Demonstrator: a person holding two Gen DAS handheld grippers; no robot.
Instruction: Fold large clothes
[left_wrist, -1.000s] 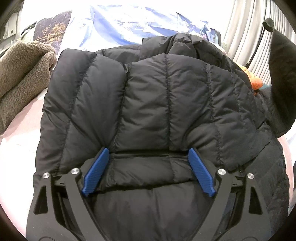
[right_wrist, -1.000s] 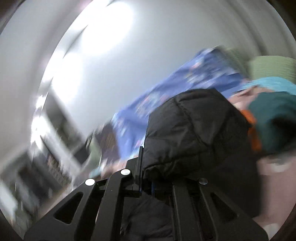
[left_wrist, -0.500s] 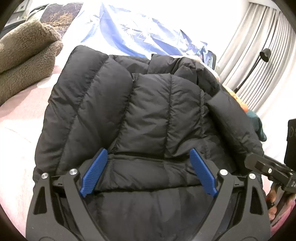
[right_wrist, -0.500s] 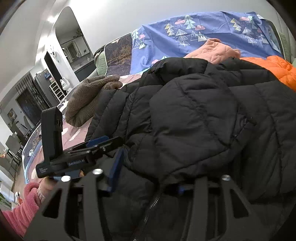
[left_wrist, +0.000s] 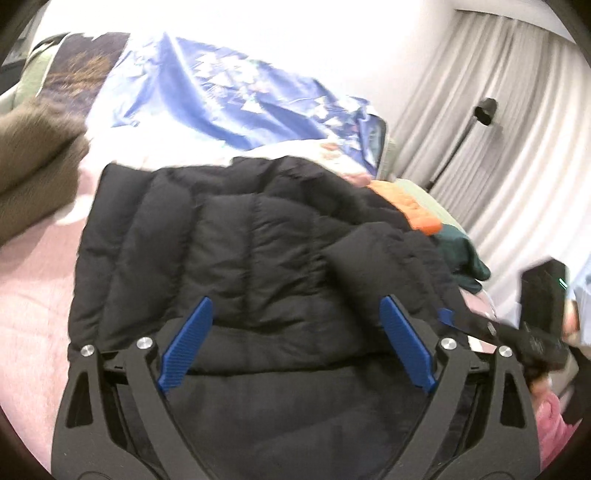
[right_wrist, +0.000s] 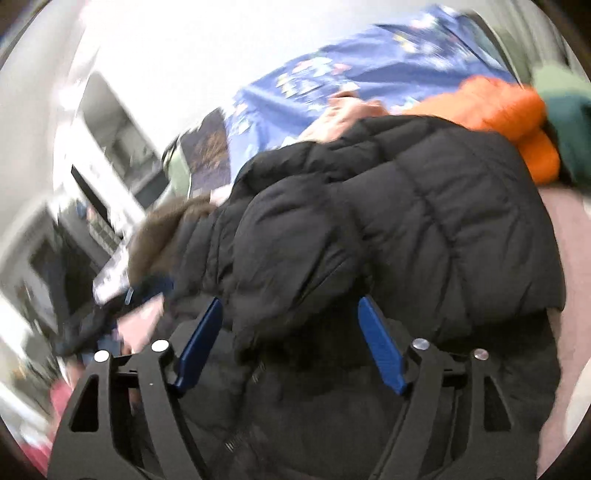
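The right gripper lets go: its jaws have just been opening and now stand wide, the sleeve it carried over dropped onto the jacket, lying between the blue pads but no longer pinched. A moment ago that sleeve was clamped and up in the air; now it rests across the body, so this fold looks laid. The left gripper is wide open too, as it was a second ago, holding nothing, though the view has pulled back a little from the jacket. The black puffer lies flat on the pink bed, its near hem bulging up between the left pads, touching neither that I can make out. Orange clothing sits just beyond it. Next, I reckon, comes the other side or the bottom fold.
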